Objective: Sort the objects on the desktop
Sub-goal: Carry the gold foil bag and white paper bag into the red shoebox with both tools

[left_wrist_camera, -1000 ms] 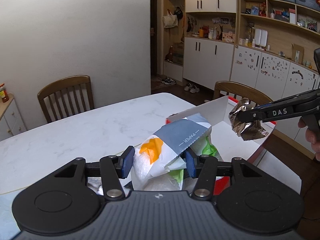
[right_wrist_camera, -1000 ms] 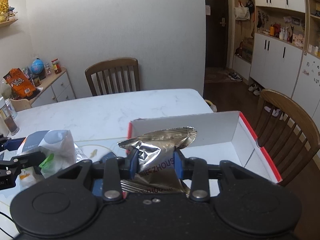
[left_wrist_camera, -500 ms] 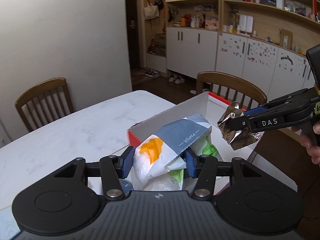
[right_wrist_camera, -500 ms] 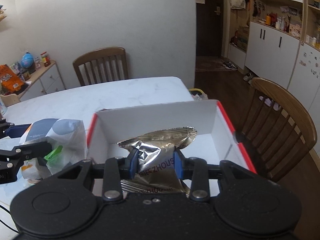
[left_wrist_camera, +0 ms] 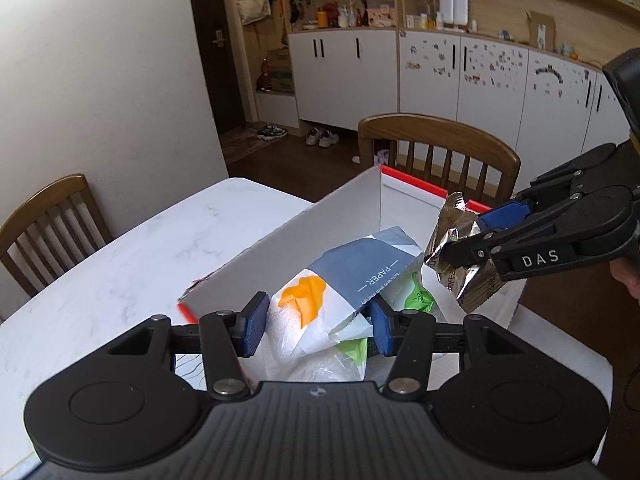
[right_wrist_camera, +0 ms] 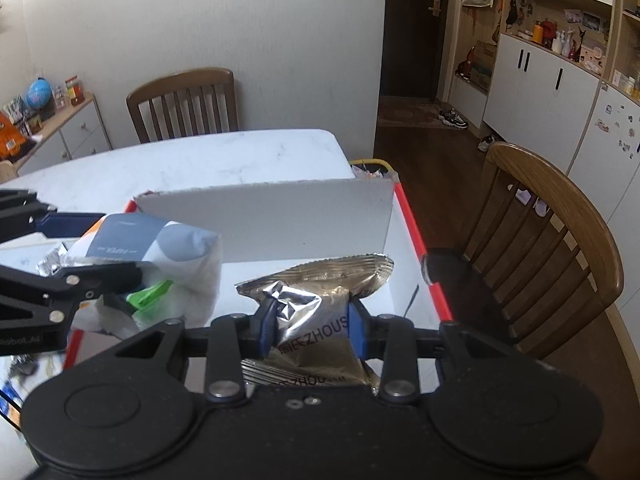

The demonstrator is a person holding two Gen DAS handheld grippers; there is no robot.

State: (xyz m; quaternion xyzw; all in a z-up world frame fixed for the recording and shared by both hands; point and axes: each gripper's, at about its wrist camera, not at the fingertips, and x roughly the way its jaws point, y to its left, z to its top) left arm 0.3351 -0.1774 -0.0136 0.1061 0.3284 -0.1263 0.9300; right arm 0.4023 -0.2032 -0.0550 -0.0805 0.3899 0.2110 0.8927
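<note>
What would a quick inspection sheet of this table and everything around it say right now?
Surface: white marble-look table, mostly bare.
Job's things: white box with red rim; tissue pack; foil snack packet, both held over the box.
Clutter: small items at the table's left edge, too blurred to name.
Grippers: left gripper shut on the tissue pack; right gripper shut on the foil snack packet.
Cables: nothing seen.
Surroundings: wooden chairs, white cabinets, shoes on the floor.

Both hand-held grippers (left_wrist_camera: 316,330) (right_wrist_camera: 312,330) apparently clamped, angled downward.
</note>
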